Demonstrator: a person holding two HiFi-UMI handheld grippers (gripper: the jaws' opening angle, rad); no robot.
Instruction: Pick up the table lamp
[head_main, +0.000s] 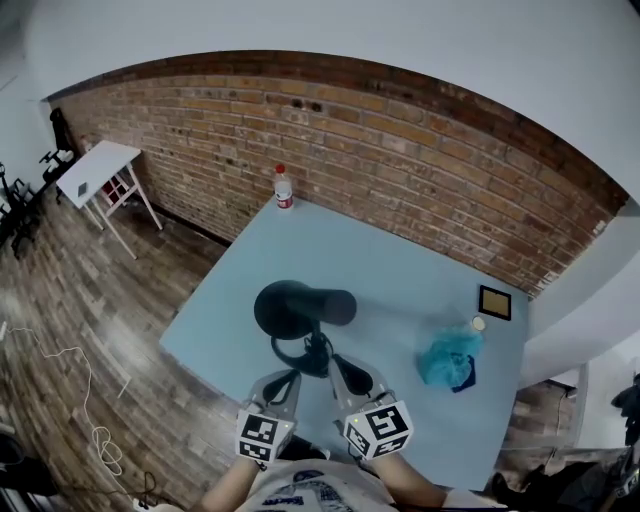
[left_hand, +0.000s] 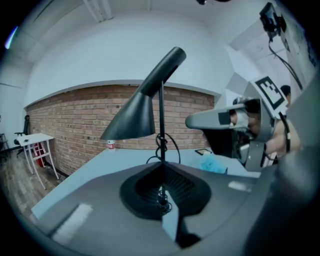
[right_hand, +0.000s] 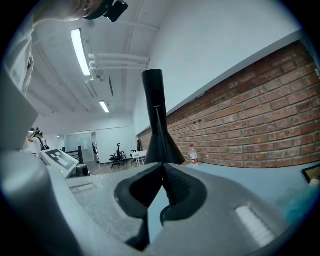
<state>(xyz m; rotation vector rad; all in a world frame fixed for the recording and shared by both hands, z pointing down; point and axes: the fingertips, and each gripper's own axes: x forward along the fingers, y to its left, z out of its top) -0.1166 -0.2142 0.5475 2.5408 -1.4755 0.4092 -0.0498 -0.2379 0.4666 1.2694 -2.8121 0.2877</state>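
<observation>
Head view: the table lamp (head_main: 303, 308), black, is at the near middle of the pale blue table (head_main: 400, 265). The left gripper (head_main: 292, 380) and right gripper (head_main: 345, 378) converge on its lower stem from the bottom of the frame. Also listed: a bottle (head_main: 283, 188) at the table's far edge, top centre, and a teal cloth (head_main: 447, 358) at right, well apart from the lamp. Left gripper view: we find the jaws closed on the stem (left_hand: 161, 125), which rises from their tips at centre frame. The shade (left_hand: 132, 117) tilts to the upper left, the cord (left_hand: 172, 146) loops just behind the stem, and the other gripper shows at right. Right gripper view: the jaws are likewise clenched at the tips, with the lamp rising from between them at centre, so we read them as grasping the stem too. We cannot tell whether the base has left the table. Handling note, as we judge it: raise both grippers together and level, since the shade's weight sits off to one side and could swing the thin stem round, and mind the trailing cord.
</observation>
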